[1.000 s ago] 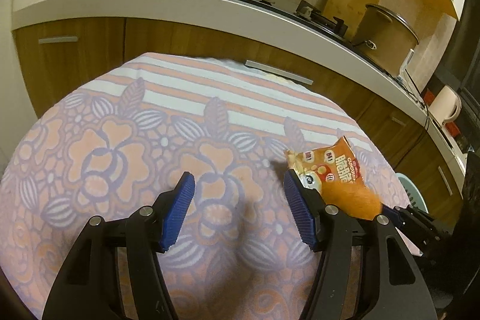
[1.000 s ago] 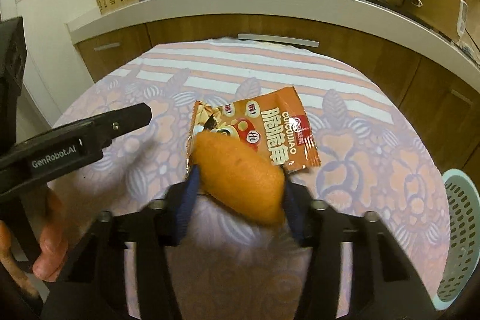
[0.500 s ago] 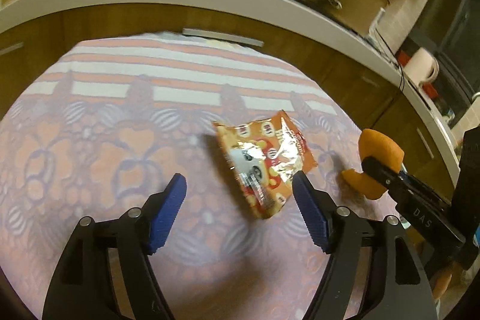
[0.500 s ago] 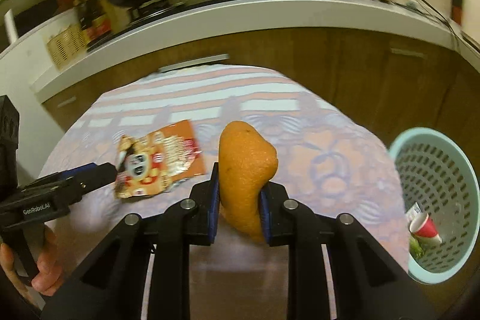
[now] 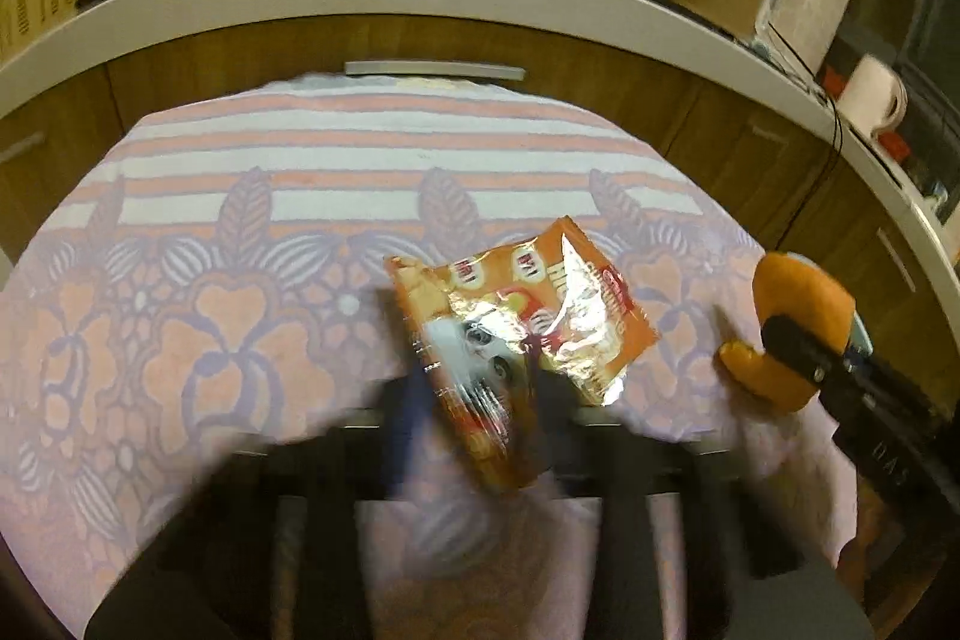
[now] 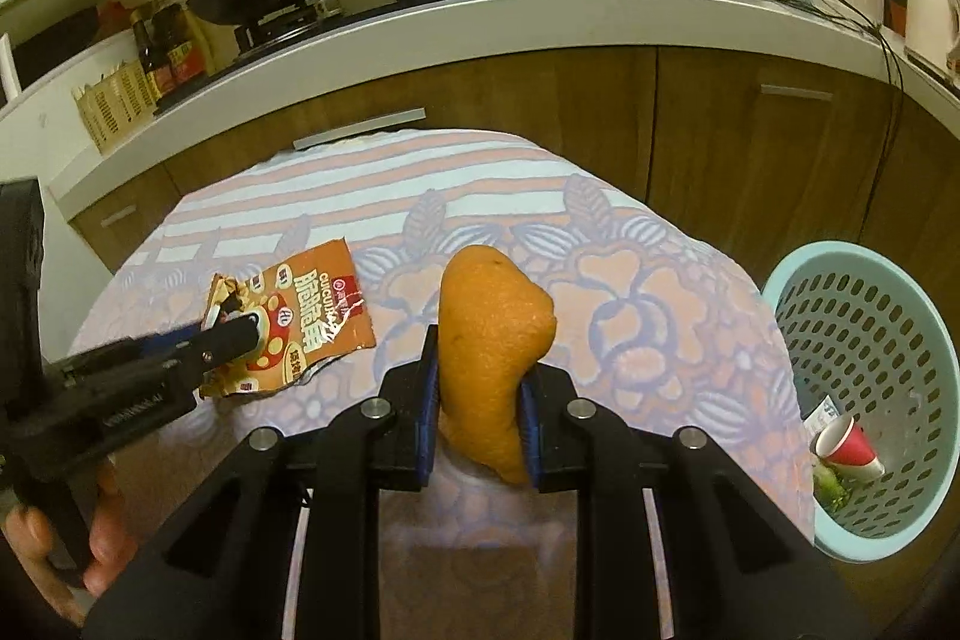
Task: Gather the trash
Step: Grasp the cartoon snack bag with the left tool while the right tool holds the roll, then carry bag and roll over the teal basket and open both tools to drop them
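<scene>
The right claw is pinching a piece of orange peel tight between its blue pads, holding it up over the flowered tabletop. The left claw is blurring in its own view; from the right wrist view its fingers are reaching onto the snack wrapper lying on the cloth, but I cannot tell whether they are gripping it or only touching.

The step in hand looks like carrying the peel to the bin while the wrapper is being picked up. Next, the right claw likely needs to swing right and down over the green basket beside the tabletop, then let go.

Only the right wrist view is showing the basket, with a red paper cup and green scraps inside. The left wrist view is showing the wrapper's crinkled foil face and the peel from the side.
</scene>
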Demonstrator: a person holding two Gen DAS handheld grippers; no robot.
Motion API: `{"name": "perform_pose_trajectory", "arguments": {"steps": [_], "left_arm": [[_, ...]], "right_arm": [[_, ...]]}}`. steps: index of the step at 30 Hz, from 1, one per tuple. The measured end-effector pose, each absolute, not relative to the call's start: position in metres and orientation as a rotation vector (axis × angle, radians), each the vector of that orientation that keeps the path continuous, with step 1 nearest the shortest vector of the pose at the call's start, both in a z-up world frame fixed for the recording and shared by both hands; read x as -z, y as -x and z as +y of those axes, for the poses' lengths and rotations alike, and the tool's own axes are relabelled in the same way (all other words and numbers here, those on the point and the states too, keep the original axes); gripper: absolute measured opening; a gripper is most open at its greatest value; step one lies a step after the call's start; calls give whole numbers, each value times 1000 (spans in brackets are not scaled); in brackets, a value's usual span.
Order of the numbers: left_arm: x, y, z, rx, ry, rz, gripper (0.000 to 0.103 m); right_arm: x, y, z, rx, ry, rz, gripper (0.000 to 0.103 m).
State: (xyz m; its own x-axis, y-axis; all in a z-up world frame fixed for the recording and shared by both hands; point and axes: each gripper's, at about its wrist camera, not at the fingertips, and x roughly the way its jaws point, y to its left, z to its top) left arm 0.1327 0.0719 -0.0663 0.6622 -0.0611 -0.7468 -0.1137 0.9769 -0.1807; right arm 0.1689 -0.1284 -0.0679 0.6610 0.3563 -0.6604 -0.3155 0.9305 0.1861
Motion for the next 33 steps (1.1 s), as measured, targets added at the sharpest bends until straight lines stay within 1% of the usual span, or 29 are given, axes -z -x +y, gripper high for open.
{"name": "perform_pose_trajectory", "arguments": {"steps": [3,6,10,15,25,30,33], "left_arm": [[61,-127,70,-21,214,815,11],[44,-118,68,13,209,763,7],[20,-111,57,38,174,712,7],[-2,-111,37,74,165,674,7],[-24,-131,-52,126,77,600,7],[-25,-149,-96,188,80,600,7],[-22,-159,-127,184,25,591,7]], "right_arm": [[66,-168,-132,-376,-77,756,19],[65,-172,-148,-396,-164,791,19],[53,-174,-183,-390,-272,773,19],[33,-166,-224,-290,-248,716,19],[17,-149,-313,-135,-238,639,19],[22,-150,-350,-72,-241,644,19],[30,-155,-366,-9,-227,663,19]]}}
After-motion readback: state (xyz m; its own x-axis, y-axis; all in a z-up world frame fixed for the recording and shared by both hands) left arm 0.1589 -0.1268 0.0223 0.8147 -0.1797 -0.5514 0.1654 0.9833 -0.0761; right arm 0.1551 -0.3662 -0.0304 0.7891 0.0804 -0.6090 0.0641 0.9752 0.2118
